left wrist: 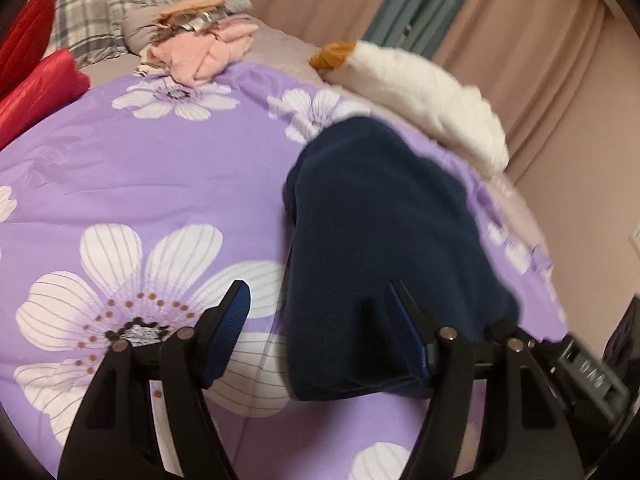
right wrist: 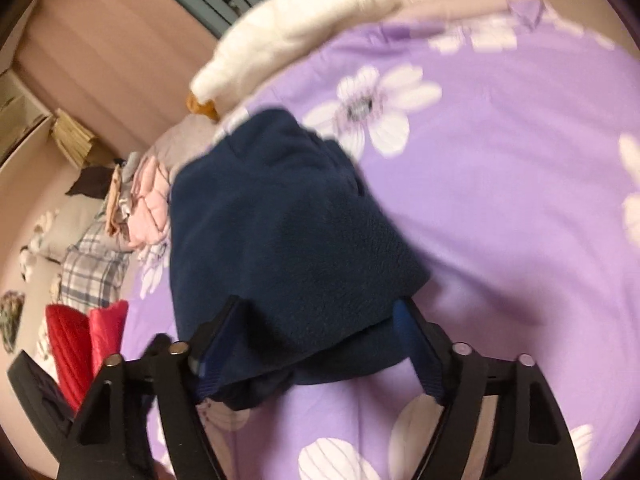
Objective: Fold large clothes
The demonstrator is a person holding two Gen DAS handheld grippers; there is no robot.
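Observation:
A folded navy fleece garment (left wrist: 384, 248) lies on the purple flowered bedspread (left wrist: 140, 160). My left gripper (left wrist: 320, 300) is open; its left finger is over the bedspread and its right finger is at the garment's near edge. In the right wrist view the same garment (right wrist: 288, 232) lies between the fingers of my right gripper (right wrist: 316, 312), which is open, with the cloth's near end bunched between the jaws. The bedspread (right wrist: 500, 180) fills the right of that view.
A pile of pink and plaid clothes (left wrist: 200, 48) sits at the far end of the bed. A white plush goose (left wrist: 420, 92) lies along the bed's right edge by the curtains. Red cushions (left wrist: 36, 76) lie at the left. The right gripper's body (left wrist: 592, 372) shows at lower right.

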